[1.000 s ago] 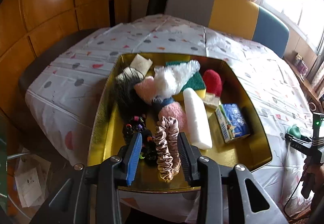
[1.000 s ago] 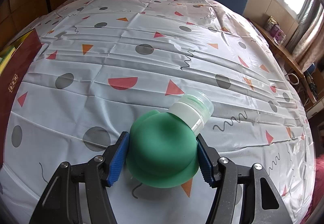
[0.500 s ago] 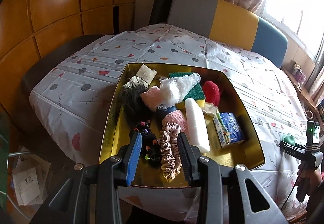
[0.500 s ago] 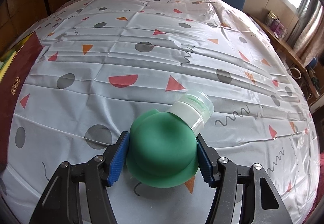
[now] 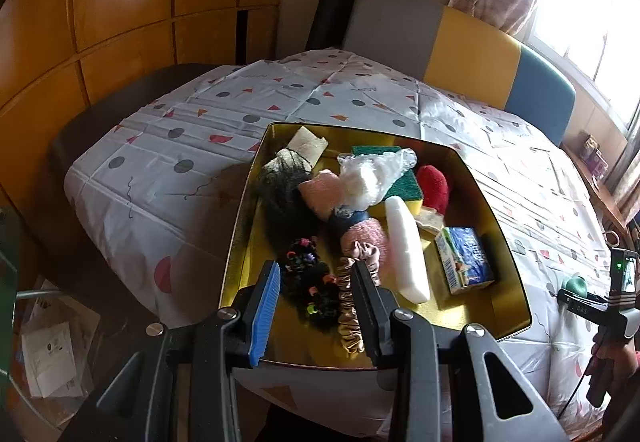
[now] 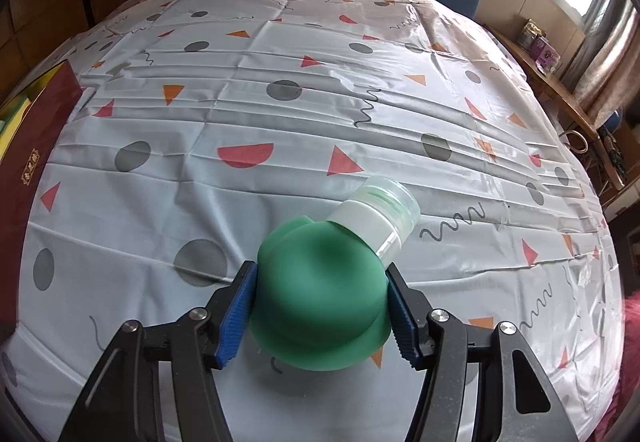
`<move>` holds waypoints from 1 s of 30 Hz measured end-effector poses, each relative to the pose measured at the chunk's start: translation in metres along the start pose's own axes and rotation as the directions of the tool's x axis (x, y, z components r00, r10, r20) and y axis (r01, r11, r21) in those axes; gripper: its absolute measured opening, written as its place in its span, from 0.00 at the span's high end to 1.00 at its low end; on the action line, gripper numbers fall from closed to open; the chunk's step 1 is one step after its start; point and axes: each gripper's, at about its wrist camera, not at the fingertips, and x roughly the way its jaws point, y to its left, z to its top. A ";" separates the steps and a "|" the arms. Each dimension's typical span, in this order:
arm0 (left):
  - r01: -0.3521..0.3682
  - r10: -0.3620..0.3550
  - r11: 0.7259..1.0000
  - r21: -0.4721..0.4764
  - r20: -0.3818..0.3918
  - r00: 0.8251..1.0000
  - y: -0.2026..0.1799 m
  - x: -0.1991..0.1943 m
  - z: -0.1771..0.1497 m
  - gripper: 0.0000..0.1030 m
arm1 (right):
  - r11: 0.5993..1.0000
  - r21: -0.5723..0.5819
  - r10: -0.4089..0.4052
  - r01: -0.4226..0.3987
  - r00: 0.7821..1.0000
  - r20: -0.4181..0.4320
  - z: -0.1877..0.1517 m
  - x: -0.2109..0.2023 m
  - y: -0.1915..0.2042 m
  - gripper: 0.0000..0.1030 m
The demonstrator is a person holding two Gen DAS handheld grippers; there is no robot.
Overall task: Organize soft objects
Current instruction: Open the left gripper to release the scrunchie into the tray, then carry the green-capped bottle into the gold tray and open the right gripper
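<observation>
A gold tray [image 5: 504, 242] on the patterned tablecloth holds several soft things: a pink satin scrunchie [image 5: 346, 306], a black hair-tie bundle [image 5: 308, 282], a white foam bar [image 5: 406, 248], a green-yellow sponge [image 5: 404, 188], a red pouf [image 5: 434, 186] and a blue tissue pack [image 5: 466, 260]. My left gripper [image 5: 316, 306] is open and empty, held above the tray's near edge. My right gripper [image 6: 322, 316] is shut on a soft green bottle [image 6: 320, 298] with a clear cap [image 6: 386, 208], low over the cloth. The bottle [image 5: 574, 284] also shows right of the tray.
The tray's dark red side [image 6: 38, 146] is at the far left in the right wrist view. Chairs in grey, yellow and blue [image 5: 472, 42] stand behind the table. A wooden wall [image 5: 120, 2] is at the left. A shelf with jars [image 6: 540, 46] is at the right.
My left gripper has pulled back and up from the tray, so the tray looks smaller and farther. The right gripper has risen slightly, still gripping the green bottle.
</observation>
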 end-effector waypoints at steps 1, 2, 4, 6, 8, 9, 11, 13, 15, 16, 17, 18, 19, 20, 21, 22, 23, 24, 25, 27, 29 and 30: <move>-0.001 0.001 1.000 -0.003 0.001 1.000 0.001 0.000 0.000 0.65 | 1.000 0.005 0.008 -0.008 1.000 0.001 -0.001 -0.002 0.001 0.41; -0.002 0.002 1.000 -0.006 0.001 1.000 0.002 0.001 -0.001 0.65 | 1.000 0.011 0.022 -0.022 1.000 0.002 -0.002 -0.005 0.001 0.41; -0.001 0.001 1.000 -0.013 -0.001 1.000 0.004 0.002 -0.001 0.65 | 0.999 0.012 0.044 -0.044 0.999 -0.001 -0.005 -0.008 0.005 0.41; 0.002 -0.002 1.000 -0.018 0.001 1.000 0.006 0.002 -0.001 0.65 | 0.998 -0.004 0.056 -0.056 0.998 -0.007 -0.010 -0.010 0.012 0.41; 0.002 -0.002 1.000 -0.016 0.003 1.000 0.006 0.002 -0.001 0.65 | 0.997 -0.010 0.074 -0.074 0.997 -0.005 -0.013 -0.014 0.017 0.41; 0.001 -0.001 1.000 -0.016 0.001 1.000 0.006 0.002 -0.001 0.65 | 0.996 -0.010 0.084 -0.084 0.996 -0.004 -0.014 -0.016 0.019 0.41; 0.001 -0.001 1.000 -0.018 -0.004 1.000 0.008 0.004 -0.002 0.65 | 0.994 -0.007 0.106 -0.106 0.994 0.006 -0.014 -0.022 0.023 0.41; -0.001 0.001 1.000 -0.020 -0.007 1.000 0.008 0.005 -0.002 0.65 | 0.991 -0.013 0.137 -0.137 0.990 0.035 -0.012 -0.033 0.029 0.41; -0.001 0.001 1.000 -0.025 -0.013 1.000 0.010 0.007 -0.003 0.65 | 0.985 -0.029 0.175 -0.173 0.982 0.068 -0.008 -0.047 0.038 0.41; -0.001 0.001 1.000 -0.028 -0.014 1.000 0.010 0.007 -0.003 0.65 | 0.982 -0.041 0.189 -0.186 0.978 0.085 -0.006 -0.054 0.043 0.41; -0.002 0.002 1.000 -0.030 -0.013 1.000 0.011 0.007 -0.003 0.65 | 0.978 -0.052 0.204 -0.200 0.974 0.097 -0.005 -0.060 0.049 0.41; -0.003 0.003 1.000 -0.030 -0.013 1.000 0.011 0.008 -0.002 0.65 | 0.973 -0.068 0.227 -0.221 0.967 0.112 -0.002 -0.068 0.056 0.41; -0.004 0.003 0.999 -0.032 -0.013 1.000 0.012 0.008 -0.002 0.65 | 0.968 -0.083 0.248 -0.238 0.961 0.126 0.001 -0.074 0.064 0.41; -0.005 0.005 0.999 -0.034 -0.012 1.000 0.013 0.008 -0.002 0.65 | 0.960 -0.104 0.271 -0.258 0.952 0.144 0.003 -0.083 0.074 0.41; -0.008 0.007 0.999 -0.036 -0.011 1.000 0.014 0.007 -0.002 0.65 | 0.955 -0.120 0.288 -0.272 0.945 0.153 0.005 -0.088 0.082 0.41; -0.009 0.009 0.999 -0.037 -0.009 1.000 0.015 0.007 -0.002 0.65 | 0.945 -0.142 0.315 -0.294 0.935 0.162 0.008 -0.095 0.093 0.41; -0.011 0.011 0.999 -0.038 -0.009 1.000 0.015 0.007 -0.001 0.65 | 0.936 -0.161 0.338 -0.312 0.926 0.169 0.010 -0.100 0.102 0.41; -0.014 0.014 0.999 -0.040 -0.008 1.000 0.017 0.007 -0.001 0.65 | 0.924 -0.189 0.365 -0.332 0.914 0.176 0.011 -0.107 0.115 0.41; -0.016 0.016 0.999 -0.043 -0.006 1.000 0.018 0.006 -0.001 0.65 | 0.910 -0.221 0.392 -0.351 0.902 0.181 0.012 -0.114 0.127 0.41; -0.022 0.021 0.999 -0.048 -0.004 1.000 0.021 0.005 -0.001 0.65 | 0.888 -0.266 0.428 -0.375 0.884 0.186 0.013 -0.123 0.148 0.41; -0.028 0.027 0.998 -0.053 -0.004 1.000 0.023 0.005 -0.001 0.65 | 0.862 -0.303 0.470 -0.407 0.865 0.175 0.013 -0.130 0.168 0.41; -0.029 0.029 0.998 -0.054 -0.004 1.000 0.025 0.005 -0.001 0.65 | 0.846 -0.324 0.491 -0.423 0.855 0.165 0.013 -0.132 0.180 0.41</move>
